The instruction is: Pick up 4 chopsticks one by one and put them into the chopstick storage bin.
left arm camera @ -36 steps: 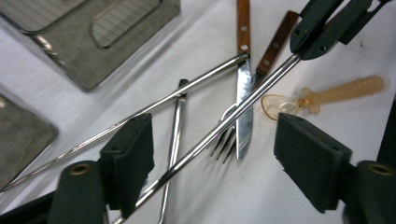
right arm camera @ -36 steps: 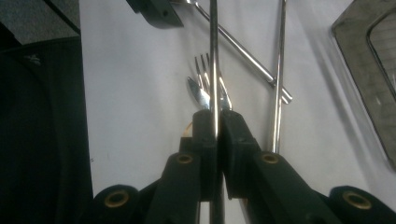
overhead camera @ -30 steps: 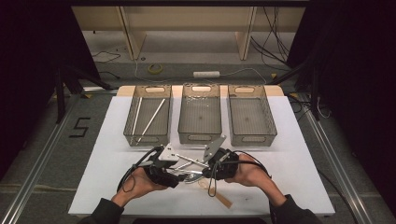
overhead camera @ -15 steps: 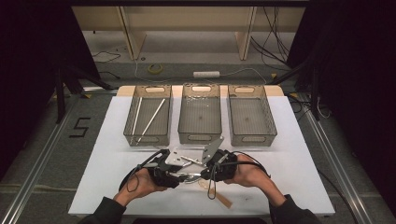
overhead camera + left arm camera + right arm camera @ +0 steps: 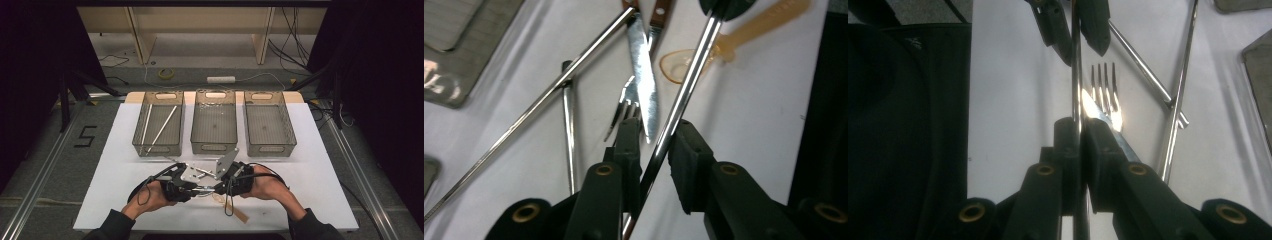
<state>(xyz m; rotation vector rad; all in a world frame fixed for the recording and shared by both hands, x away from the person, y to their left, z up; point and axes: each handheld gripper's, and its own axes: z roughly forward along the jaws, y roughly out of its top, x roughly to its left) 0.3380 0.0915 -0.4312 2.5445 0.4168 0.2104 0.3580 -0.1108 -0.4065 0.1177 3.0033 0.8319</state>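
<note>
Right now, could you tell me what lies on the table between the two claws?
A fork and a knife blade lie there, under the steel rod, as both gripper views show.

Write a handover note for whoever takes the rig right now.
Right tongs: shut on one end of a steel rod.
Left tongs: jaws have just been closing, the rod between them, not pinched yet.
Done: two rods lie in the left basket.
Left, probably: bin the held rod, then the loose rods, knife, fork and amber spoon on the table.
</note>
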